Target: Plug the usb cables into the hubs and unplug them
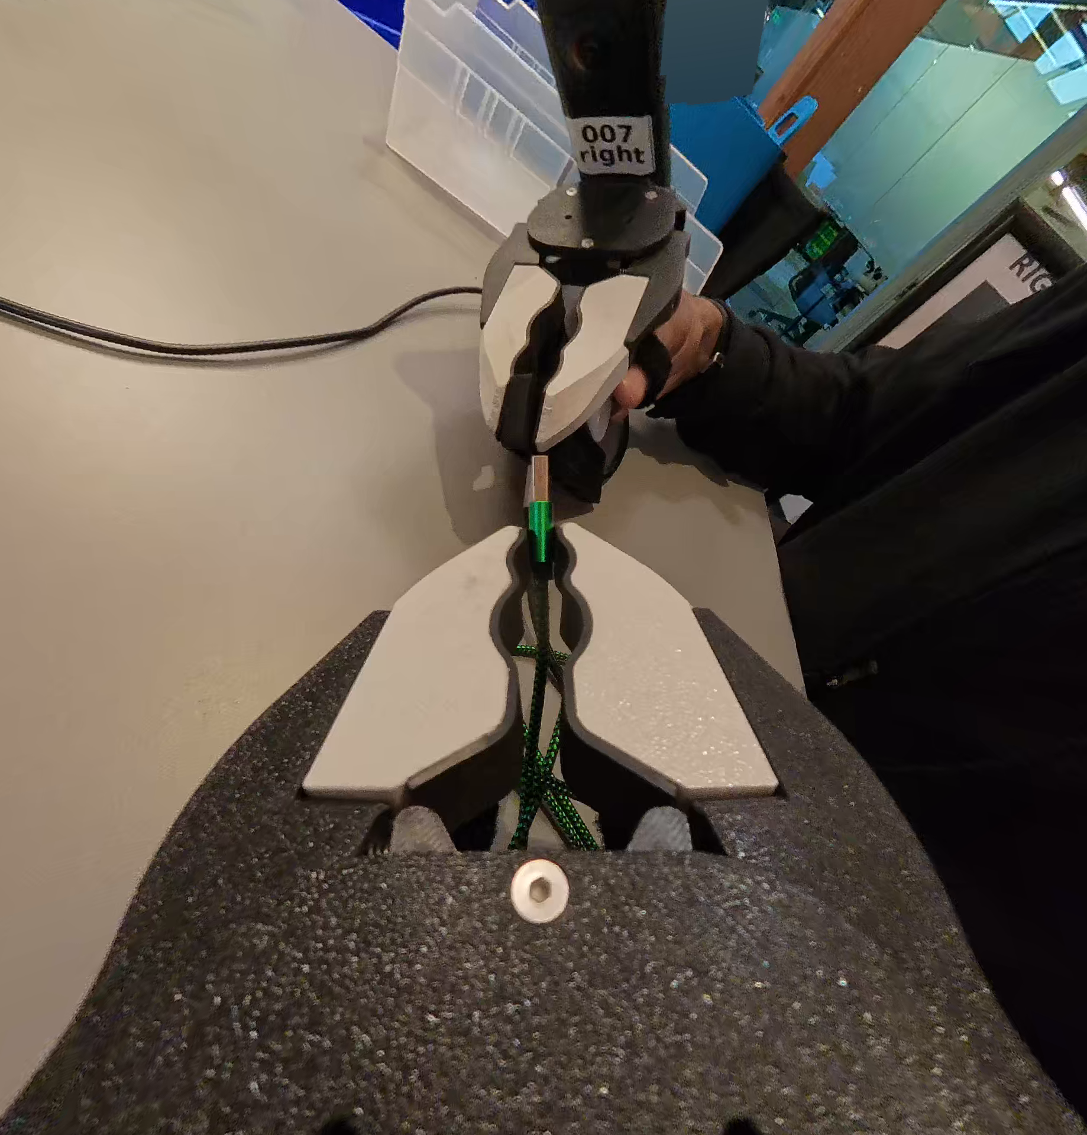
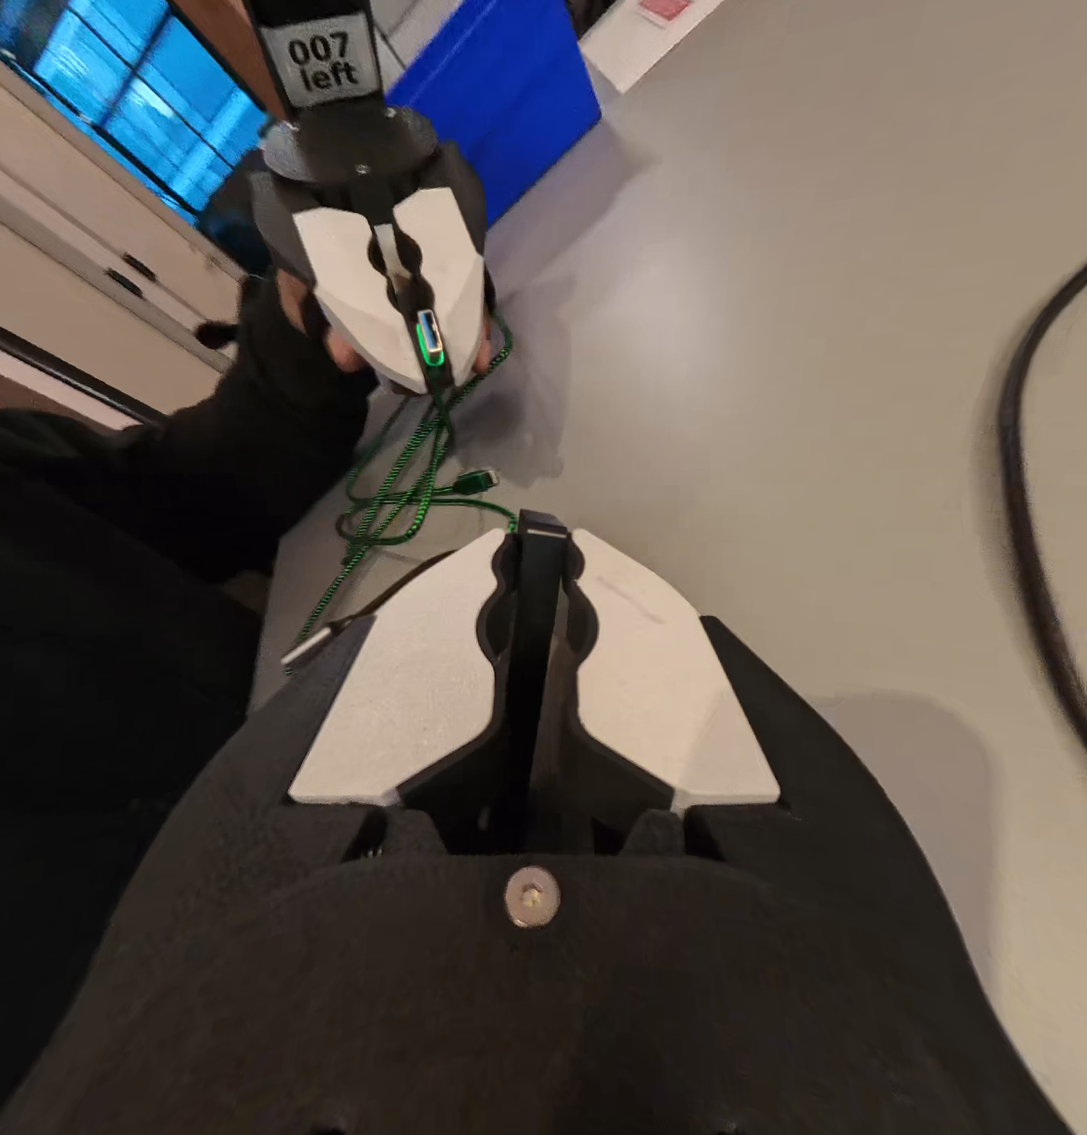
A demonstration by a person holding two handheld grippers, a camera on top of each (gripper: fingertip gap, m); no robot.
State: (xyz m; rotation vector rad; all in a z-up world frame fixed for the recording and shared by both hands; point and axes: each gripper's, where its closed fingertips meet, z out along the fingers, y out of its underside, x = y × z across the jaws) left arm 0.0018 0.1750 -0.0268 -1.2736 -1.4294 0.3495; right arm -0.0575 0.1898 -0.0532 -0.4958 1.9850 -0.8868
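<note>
Green metal sleeve of the USB plug (image 1: 540, 534) is sitting pinched between the tips of the left hand-held gripper (image 1: 541, 543), whose two fingers are closing tight on it; the silver connector end is projecting forward past the fingertips. The green-and-black braided cable (image 1: 538, 768) is running back between the fingers toward the camera, crossing over itself. In the right wrist view the same plug (image 2: 431, 341) is facing the lens end-on from the left hand-held gripper (image 2: 433, 362), and the cable (image 2: 400, 485) is hanging down into loose loops on the table (image 2: 774, 368), with its small far connector (image 2: 476, 481) lying flat there.

Right hand-held gripper (image 2: 540, 534) is clamping a slim black hub (image 2: 538, 614) edge-on, fingers closing against both its sides. In the left wrist view this gripper (image 1: 529, 439) is pointing down toward the plug, its tip just beyond the silver connector; whether plug and hub are touching cannot be told. A person's hand (image 1: 682, 350) in a dark sleeve is gripping its handle.

Further out, a thick black cable (image 1: 221, 344) is trailing across the beige table (image 1: 160, 553), a clear plastic organiser (image 1: 486, 123) is standing at the far edge, and a blue bin (image 2: 498, 104) is sitting behind.
</note>
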